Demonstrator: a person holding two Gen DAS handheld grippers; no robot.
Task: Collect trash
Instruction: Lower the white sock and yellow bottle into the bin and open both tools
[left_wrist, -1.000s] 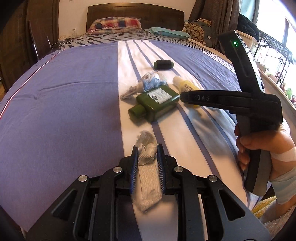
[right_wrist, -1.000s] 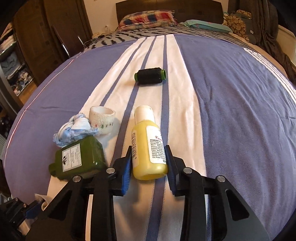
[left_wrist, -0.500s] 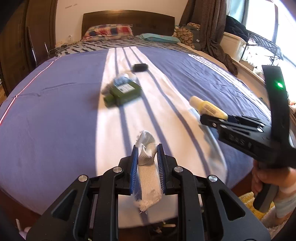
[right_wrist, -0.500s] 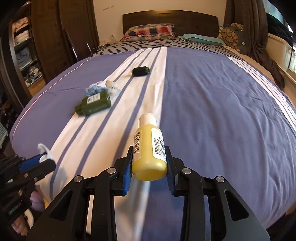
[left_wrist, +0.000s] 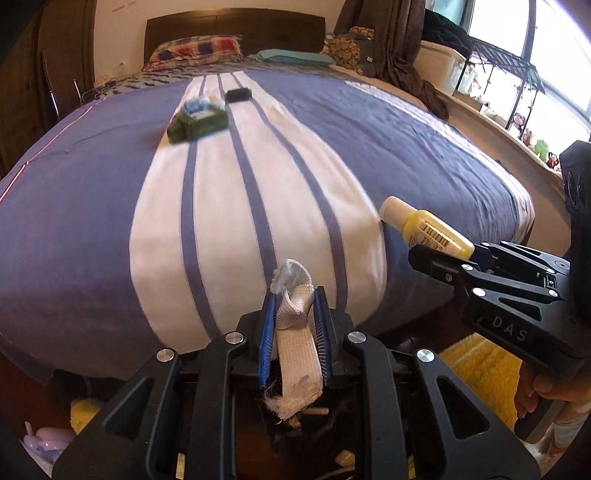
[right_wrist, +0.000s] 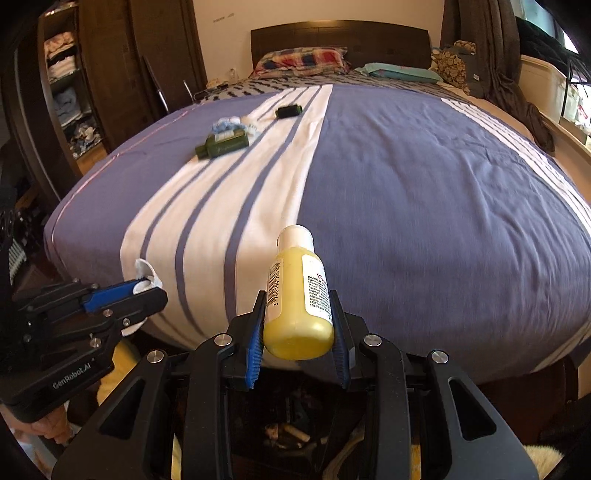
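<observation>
- Two grippers, both loaded: your left gripper (left_wrist: 293, 314) has its jaws clamped on a flattened white woven bandage roll (left_wrist: 297, 347), past the foot of the striped purple-and-white bed (left_wrist: 388, 140).
- Your right gripper (right_wrist: 298, 325) pinches a yellow plastic bottle with white cap (right_wrist: 297, 295).
- Back on the bed lie a dark green bottle (right_wrist: 223, 144), a blue-white crumpled wad (right_wrist: 225, 124) and a black spool (right_wrist: 289, 111).

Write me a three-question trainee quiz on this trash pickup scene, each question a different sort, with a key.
1. True or false: the right gripper holds a yellow bottle.
2. What does the left gripper hold? A) green bottle B) white bandage strip C) black spool
3. Fill in: the green bottle lies on the ____.

Key: 1 true. 2 B, the bandage strip is pinched between its fingers. 3 bed, beside a blue-white wad and near the black spool.
</observation>
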